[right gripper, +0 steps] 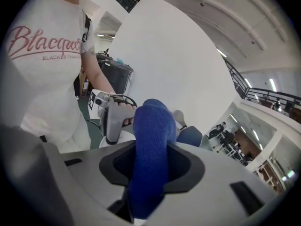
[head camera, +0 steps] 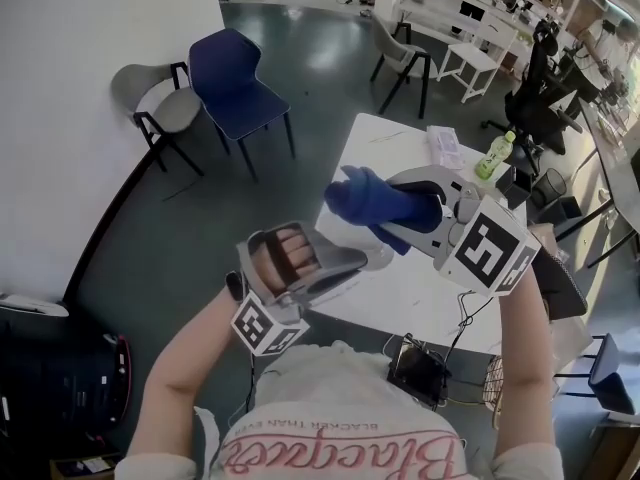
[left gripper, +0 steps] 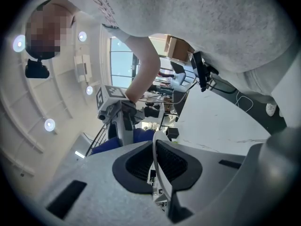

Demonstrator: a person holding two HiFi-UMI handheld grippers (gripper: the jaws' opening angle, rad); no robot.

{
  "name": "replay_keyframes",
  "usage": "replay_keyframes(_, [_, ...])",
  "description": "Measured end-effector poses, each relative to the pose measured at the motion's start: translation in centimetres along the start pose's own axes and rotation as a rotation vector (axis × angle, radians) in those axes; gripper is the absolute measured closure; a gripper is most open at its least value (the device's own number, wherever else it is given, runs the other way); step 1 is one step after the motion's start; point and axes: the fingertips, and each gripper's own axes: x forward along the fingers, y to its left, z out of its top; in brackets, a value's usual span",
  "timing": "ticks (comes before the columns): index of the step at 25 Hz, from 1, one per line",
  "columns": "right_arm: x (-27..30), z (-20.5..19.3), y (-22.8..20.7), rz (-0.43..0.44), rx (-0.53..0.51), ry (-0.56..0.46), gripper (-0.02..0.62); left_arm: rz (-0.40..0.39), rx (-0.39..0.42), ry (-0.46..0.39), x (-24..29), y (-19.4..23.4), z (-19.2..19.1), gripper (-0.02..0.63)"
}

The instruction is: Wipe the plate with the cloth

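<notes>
Head view: right gripper (head camera: 400,218) fingers clench a blue terry cloth (head camera: 368,198); left gripper (head camera: 347,264) fingers pinch a thin white plate (left gripper: 155,155) between them; wiping looks unfinished.

1. Dial centred on the white table (head camera: 420,298) in the head view, 12 o'clock at the picture's top. The tabletop is mostly bare from centre to 5 o'clock.
2. At 1 o'clock a green bottle (head camera: 497,154) stands upright, with a pinkish packet (head camera: 444,146) near it at 12.
3. At 6 o'clock a black device (head camera: 420,373) with cables blocks the near edge.
4. At 10 o'clock the left gripper (head camera: 365,260), clamped on the plate (left gripper: 154,145), and the right gripper (head camera: 400,208), clamped on the blue cloth (head camera: 372,200), crowd each other with only a narrow gap between them.
5. Beyond 10 o'clock lies open floor (head camera: 250,218). A blue chair (head camera: 235,83) stands well apart from the table.
6. At 12 o'clock a grey chair (head camera: 400,58) stands near the far corner.
</notes>
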Motion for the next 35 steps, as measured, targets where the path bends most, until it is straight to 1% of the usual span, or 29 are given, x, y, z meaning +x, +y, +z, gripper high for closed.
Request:
replay_keyframes(4, [0.1, 1.0, 2.4, 0.069, -0.062, 0.023, 0.462, -0.003, 0.011, -0.013, 0.1, 0.0, 0.4, 0.584])
replay_keyframes(8, [1.4, 0.9, 3.9, 0.138, -0.124, 0.066, 0.463, -0.012, 0.04, -0.026, 0.4, -0.1, 0.9, 0.584])
replay_keyframes(11, [2.8, 0.7, 3.8, 0.154, -0.141, 0.087, 0.463, -0.023, 0.052, -0.023, 0.2, -0.2, 0.7, 0.584])
replay_keyframes(17, [5.7, -0.2, 2.5, 0.16, -0.114, 0.104, 0.463, -0.029, 0.07, 0.0, 0.0, -0.2, 0.5, 0.584])
replay_keyframes(20, [7.8, -1.4, 1.8, 0.154, -0.082, 0.119, 0.463, -0.03, 0.074, 0.002, -0.2, -0.1, 0.6, 0.583])
replay_keyframes(25, [10.6, -4.6, 0.7, 0.117, -0.01, 0.139, 0.465, -0.04, 0.074, -0.003, -0.1, -0.2, 1.1, 0.583])
replay_keyframes(27, [11.3, -5.7, 0.3, 0.099, 0.035, 0.142, 0.465, -0.045, 0.071, -0.002, -0.3, -0.4, 1.1, 0.583])
replay_keyframes(31, [12.3, -8.1, -0.5, 0.06, 0.16, 0.148, 0.465, -0.049, 0.063, -0.006, -0.3, -0.8, 1.3, 0.583])
replay_keyframes(35, [12.3, -11.3, -1.5, -0.007, 0.243, 0.177, 0.465, -0.038, 0.045, -0.004, -0.1, -0.9, 1.2, 0.583])
